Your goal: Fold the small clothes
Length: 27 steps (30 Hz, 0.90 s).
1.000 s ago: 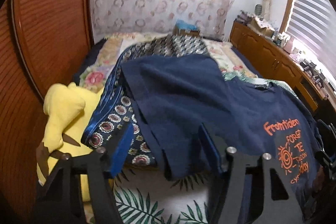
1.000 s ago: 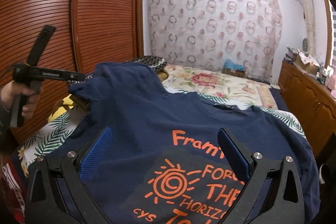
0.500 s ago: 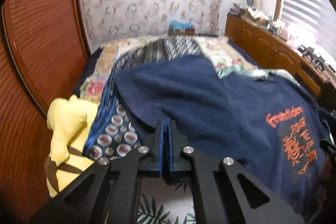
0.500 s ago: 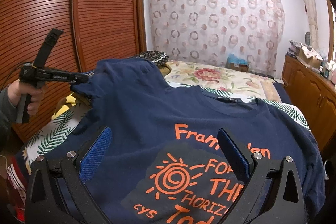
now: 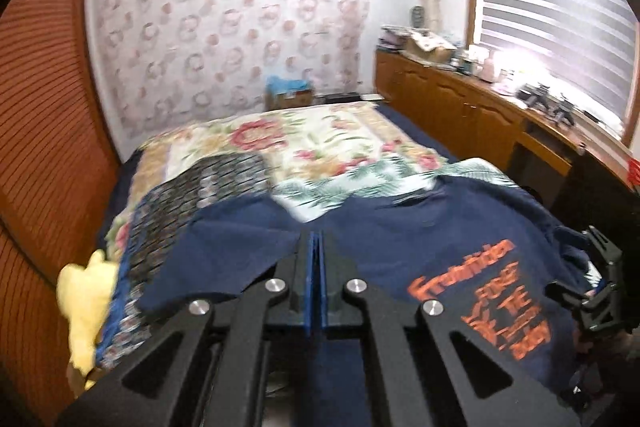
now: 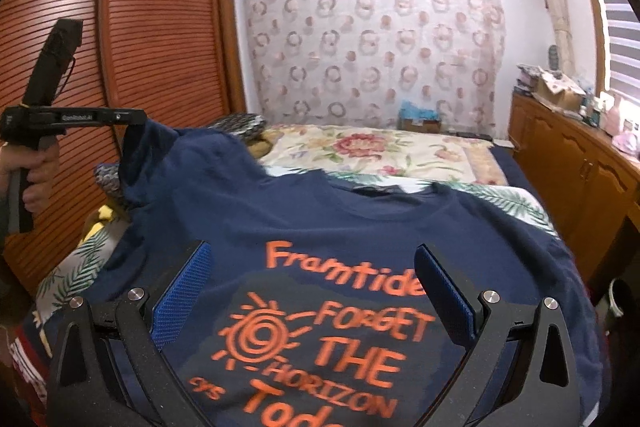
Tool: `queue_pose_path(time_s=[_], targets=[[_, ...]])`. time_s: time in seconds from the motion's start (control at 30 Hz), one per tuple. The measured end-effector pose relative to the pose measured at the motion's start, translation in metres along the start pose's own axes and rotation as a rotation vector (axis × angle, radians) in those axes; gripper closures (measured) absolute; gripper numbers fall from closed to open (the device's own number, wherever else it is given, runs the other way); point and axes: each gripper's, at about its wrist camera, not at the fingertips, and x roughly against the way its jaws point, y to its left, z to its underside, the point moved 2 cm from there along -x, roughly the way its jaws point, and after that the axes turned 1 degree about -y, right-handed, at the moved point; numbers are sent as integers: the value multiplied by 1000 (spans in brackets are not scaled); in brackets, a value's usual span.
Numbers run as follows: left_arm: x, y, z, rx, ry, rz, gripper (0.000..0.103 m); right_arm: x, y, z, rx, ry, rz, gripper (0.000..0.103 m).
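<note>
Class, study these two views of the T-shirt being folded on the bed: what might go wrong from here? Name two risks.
1. The left tool pinches only the sleeve edge of the navy T-shirt, so the fabric may slip out.
2. The right tool is open and grips nothing, so the shirt body may drag and wrinkle.

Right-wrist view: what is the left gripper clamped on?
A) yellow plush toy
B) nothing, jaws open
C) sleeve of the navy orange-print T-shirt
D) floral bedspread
C: the left gripper is closed on the lifted sleeve of the navy orange-print T-shirt, pulling it off the bed.
</note>
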Motion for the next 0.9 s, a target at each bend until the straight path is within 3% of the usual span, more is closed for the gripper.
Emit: queue_pose_path(time_s=[0.17, 0.33, 0.47, 0.63, 0.9], targets=[[-8, -49, -11, -36, 5, 57, 100, 10, -25, 1, -35, -9, 39, 1], [0, -56, -6, -13, 7, 85, 89, 15, -42, 3, -52, -3, 64, 1], [13, -47, 10, -17, -2, 45, 78, 16, -42, -1, -34, -5, 71, 1], [27, -27, 41, 22, -4, -6, 71, 7, -28, -10, 14, 2, 40, 2], [51, -4, 89, 82, -21, -54, 67, -38, 16, -25, 118, 79, -111, 10]])
